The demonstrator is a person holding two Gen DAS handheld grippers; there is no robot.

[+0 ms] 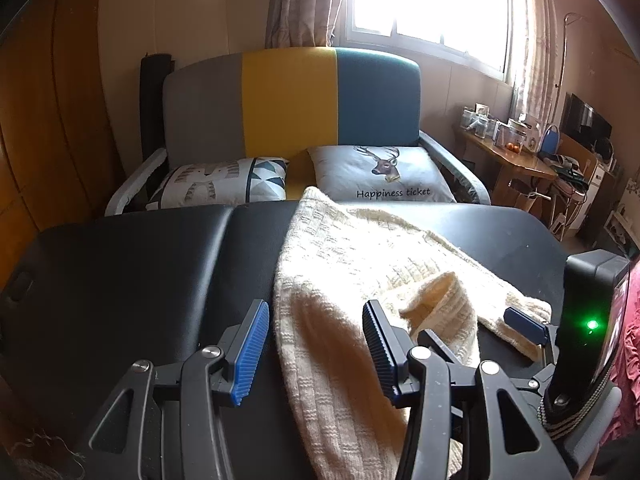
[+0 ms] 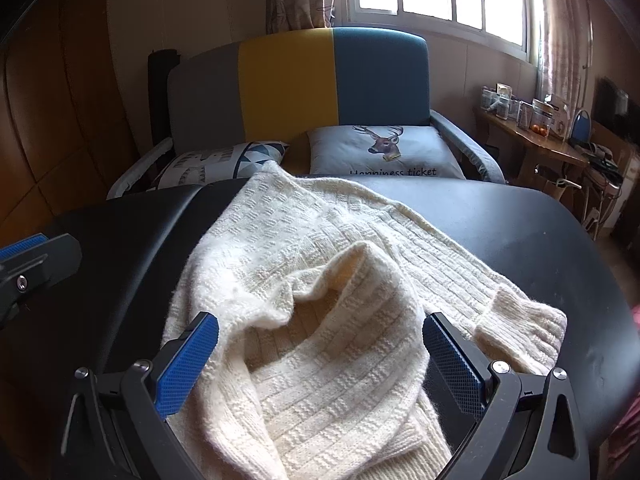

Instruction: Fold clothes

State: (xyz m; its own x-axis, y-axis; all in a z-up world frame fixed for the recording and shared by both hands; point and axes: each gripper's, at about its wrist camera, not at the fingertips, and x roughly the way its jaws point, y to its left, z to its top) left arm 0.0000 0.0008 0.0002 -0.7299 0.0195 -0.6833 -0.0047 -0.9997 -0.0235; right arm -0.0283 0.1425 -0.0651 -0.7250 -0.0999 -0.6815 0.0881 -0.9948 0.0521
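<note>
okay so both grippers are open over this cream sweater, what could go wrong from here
1. The cream knitted sweater lies bunched with one part flopped over, so a pinch may take several layers.
2. The left hand-held gripper straddles only its edge and could miss.
3. Its far end reaches the black padded table's edge and might slide off.

Both wrist cams sit low over the near edge of the black table (image 1: 120,264), looking forward along their own fingers toward the tri-colour sofa (image 1: 288,100) and window (image 1: 432,0). Left cam is offset left: cream sweater (image 1: 360,264) fills its centre-right, and the right gripper (image 1: 524,324) shows at its right edge. Right cam sits closer, sweater (image 2: 320,280) filling the foreground. Shared: table, sweater, sofa, deer pillow (image 2: 384,148), side desk (image 2: 536,140).
</note>
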